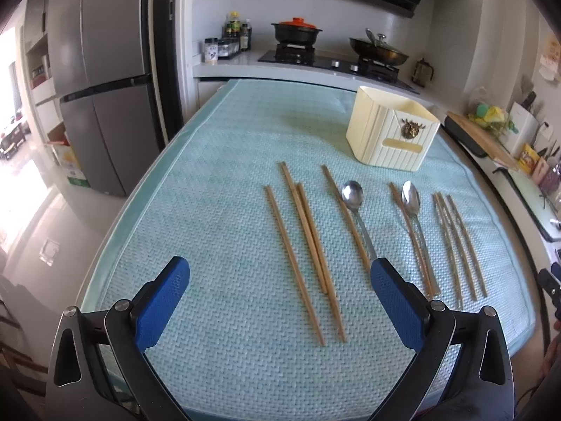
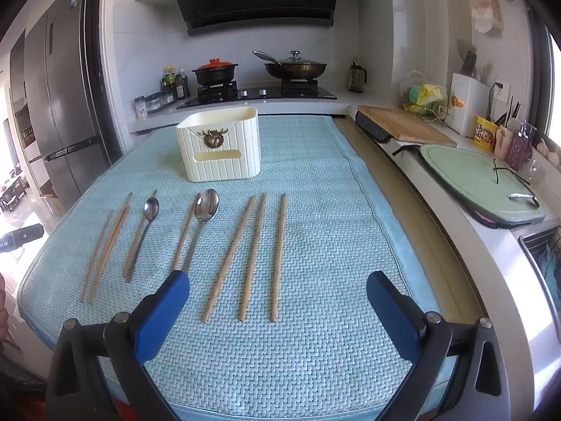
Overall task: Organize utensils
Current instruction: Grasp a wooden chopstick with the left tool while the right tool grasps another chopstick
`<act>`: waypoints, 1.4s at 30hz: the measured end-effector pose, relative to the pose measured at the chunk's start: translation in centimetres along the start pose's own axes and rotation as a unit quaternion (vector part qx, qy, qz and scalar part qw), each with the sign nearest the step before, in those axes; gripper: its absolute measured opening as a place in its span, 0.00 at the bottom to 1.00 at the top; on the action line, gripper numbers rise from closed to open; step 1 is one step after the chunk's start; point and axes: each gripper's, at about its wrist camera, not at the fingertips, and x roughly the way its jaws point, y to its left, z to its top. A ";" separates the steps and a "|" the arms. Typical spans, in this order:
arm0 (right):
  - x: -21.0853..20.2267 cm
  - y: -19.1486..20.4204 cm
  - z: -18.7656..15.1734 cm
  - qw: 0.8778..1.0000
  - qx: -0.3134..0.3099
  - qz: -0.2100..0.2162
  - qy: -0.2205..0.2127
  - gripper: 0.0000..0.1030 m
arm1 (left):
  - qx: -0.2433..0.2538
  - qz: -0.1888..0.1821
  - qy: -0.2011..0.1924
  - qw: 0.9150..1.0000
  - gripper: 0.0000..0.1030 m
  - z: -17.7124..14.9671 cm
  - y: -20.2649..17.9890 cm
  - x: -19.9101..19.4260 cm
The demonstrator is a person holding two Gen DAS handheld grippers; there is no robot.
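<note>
Several wooden chopsticks (image 1: 308,242) (image 2: 254,256) and two steel spoons (image 1: 352,196) (image 2: 207,207) lie in a row on a light blue woven mat (image 1: 224,189) (image 2: 315,182). The second spoon (image 1: 411,196) (image 2: 150,210) rests beside a chopstick. A cream ribbed utensil holder (image 1: 391,129) (image 2: 221,145) stands upright on the mat behind them. My left gripper (image 1: 280,273) hovers open above the near ends of the left chopsticks, holding nothing. My right gripper (image 2: 278,287) hovers open above the near ends of three right-hand chopsticks, also empty.
Behind the mat a stove (image 2: 259,93) carries a black pot with a red lid (image 2: 214,72) and a lidded wok (image 2: 294,66). A fridge (image 1: 98,80) stands left. A counter on the right holds a wooden board (image 2: 406,124) and a green lidded tray (image 2: 480,182).
</note>
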 end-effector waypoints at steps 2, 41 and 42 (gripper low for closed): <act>0.7 -0.4 -0.1 1.000 0.005 0.004 0.007 0.90 | 0.003 0.000 0.005 1.000 1.00 0.1 0.1 0.7; 23.6 -1.7 7.8 0.979 -0.022 0.067 0.189 0.29 | 0.039 0.021 0.155 0.987 0.68 5.8 1.0 19.1; 24.2 -1.5 8.4 0.979 -0.023 0.063 0.192 0.28 | 0.041 0.017 0.156 0.987 0.66 6.2 0.7 19.7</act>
